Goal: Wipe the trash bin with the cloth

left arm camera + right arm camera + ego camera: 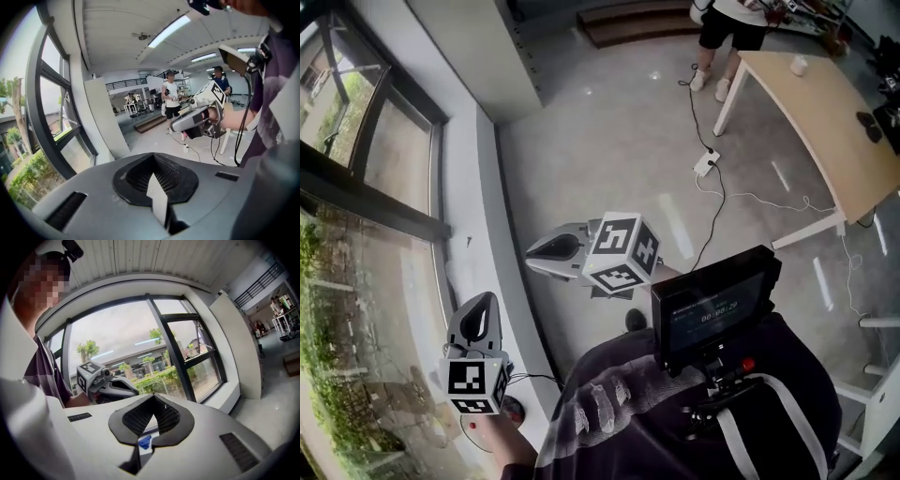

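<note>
Both closed, empty: left hand-held gripper (481,305), right hand-held gripper (534,249).

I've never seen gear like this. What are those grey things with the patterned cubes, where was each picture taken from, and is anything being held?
No robot: a person holds a hand tool with two jaws in each hand, the left gripper and right gripper. The cubes are part of them. One picture comes from a camera on the person's head, looking down at the floor by a window; the other two ride on the grippers. Both are shut and hold nothing. A table stands beyond. No bin or cloth shows.
</note>
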A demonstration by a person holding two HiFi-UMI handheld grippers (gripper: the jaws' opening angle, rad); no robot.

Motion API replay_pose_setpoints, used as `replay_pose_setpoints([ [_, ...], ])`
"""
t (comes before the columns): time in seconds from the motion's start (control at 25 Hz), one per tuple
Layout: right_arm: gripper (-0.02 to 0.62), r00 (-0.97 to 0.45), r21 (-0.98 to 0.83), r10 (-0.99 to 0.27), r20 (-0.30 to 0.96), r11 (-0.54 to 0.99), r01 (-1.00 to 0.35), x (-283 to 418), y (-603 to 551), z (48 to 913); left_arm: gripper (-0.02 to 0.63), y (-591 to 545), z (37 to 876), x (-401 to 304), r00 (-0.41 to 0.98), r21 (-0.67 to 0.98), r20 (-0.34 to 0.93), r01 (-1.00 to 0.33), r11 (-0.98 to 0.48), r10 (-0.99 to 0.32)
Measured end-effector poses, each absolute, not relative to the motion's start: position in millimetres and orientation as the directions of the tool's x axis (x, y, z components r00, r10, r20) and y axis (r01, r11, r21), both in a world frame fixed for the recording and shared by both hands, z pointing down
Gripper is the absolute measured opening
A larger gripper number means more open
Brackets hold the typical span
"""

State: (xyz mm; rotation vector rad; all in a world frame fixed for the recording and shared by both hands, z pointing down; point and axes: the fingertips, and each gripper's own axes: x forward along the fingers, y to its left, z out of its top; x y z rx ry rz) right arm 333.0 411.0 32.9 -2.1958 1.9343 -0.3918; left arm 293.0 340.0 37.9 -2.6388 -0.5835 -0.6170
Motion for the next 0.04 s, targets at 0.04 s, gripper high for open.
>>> replay_pose_setpoints([
  [0.04,-0.002,0.121,-0.323,-0.99,0.069,-0.137,-0.936,339.6,419.6,33.3,-0.002,347.8,39.2,299.4,0.811,-0.238,0.488,0.48,-0.844,0.323],
])
